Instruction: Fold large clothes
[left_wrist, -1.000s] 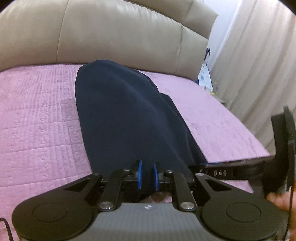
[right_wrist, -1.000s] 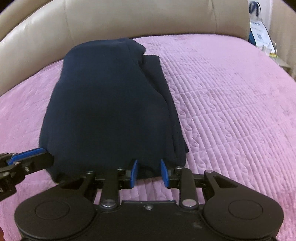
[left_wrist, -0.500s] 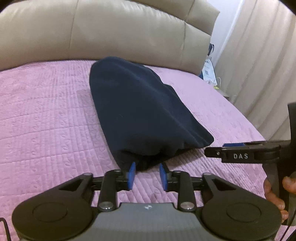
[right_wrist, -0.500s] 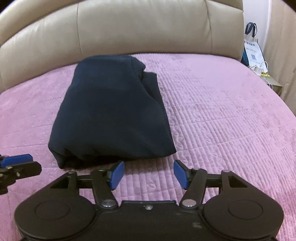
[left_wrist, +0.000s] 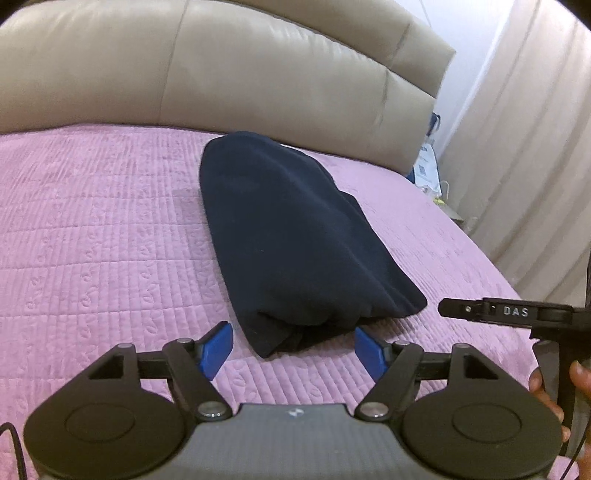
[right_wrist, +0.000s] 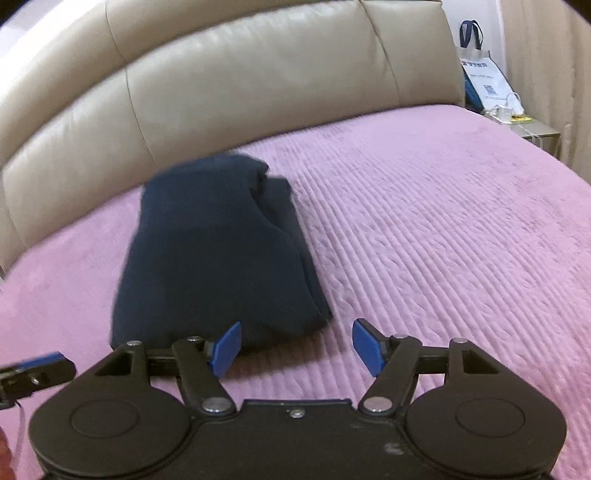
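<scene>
A dark navy garment (left_wrist: 295, 240) lies folded into a long bundle on the pink quilted bedcover (left_wrist: 92, 240), running away toward the headboard. My left gripper (left_wrist: 291, 334) hovers at its near end, jaws opening. The cloth's near edge sits just ahead of the blue pads, which do not touch it. In the right wrist view the garment (right_wrist: 210, 258) lies ahead and to the left. My right gripper (right_wrist: 295, 328) is opening too, with only bedcover (right_wrist: 443, 221) between its pads. Each gripper's finger shows at the other view's edge.
A beige padded headboard (left_wrist: 258, 74) curves behind the bed. Cream curtains (left_wrist: 535, 147) hang on the right. A white and blue bag (right_wrist: 480, 77) and a small nightstand (right_wrist: 532, 127) with cables stand past the bed's far right corner. A person's hand (left_wrist: 554, 387) holds the right gripper.
Both grippers let go of the garment's near edge, opened wide and drew back and up. The garment now lies flat on the bed and looks smaller in both views.
</scene>
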